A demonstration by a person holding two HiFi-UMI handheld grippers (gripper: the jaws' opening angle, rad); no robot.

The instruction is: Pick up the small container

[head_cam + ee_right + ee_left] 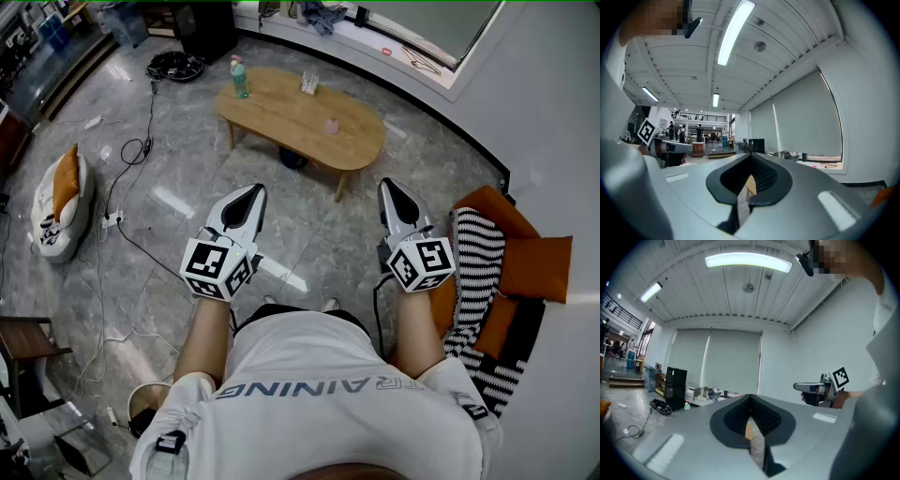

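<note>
The small container (331, 125), a pale pink cup-like thing, stands on the right part of a low wooden table (281, 117), well ahead of both grippers. My left gripper (252, 191) (750, 398) is held at waist height, shut and empty, pointing toward the table. To its right, my right gripper (386, 186) (751, 157) is held level with it, also shut with nothing in it. In both gripper views only a sliver of the wooden table shows through the slit between the jaws. The container itself is hidden there.
A green bottle (240, 79) and a small card holder (309, 84) also stand on the table. Cables (131, 150) trail over the grey floor at left, near a white and orange cushion (56, 202). Striped cloth (478, 272) and orange cushions (536, 267) lie at right.
</note>
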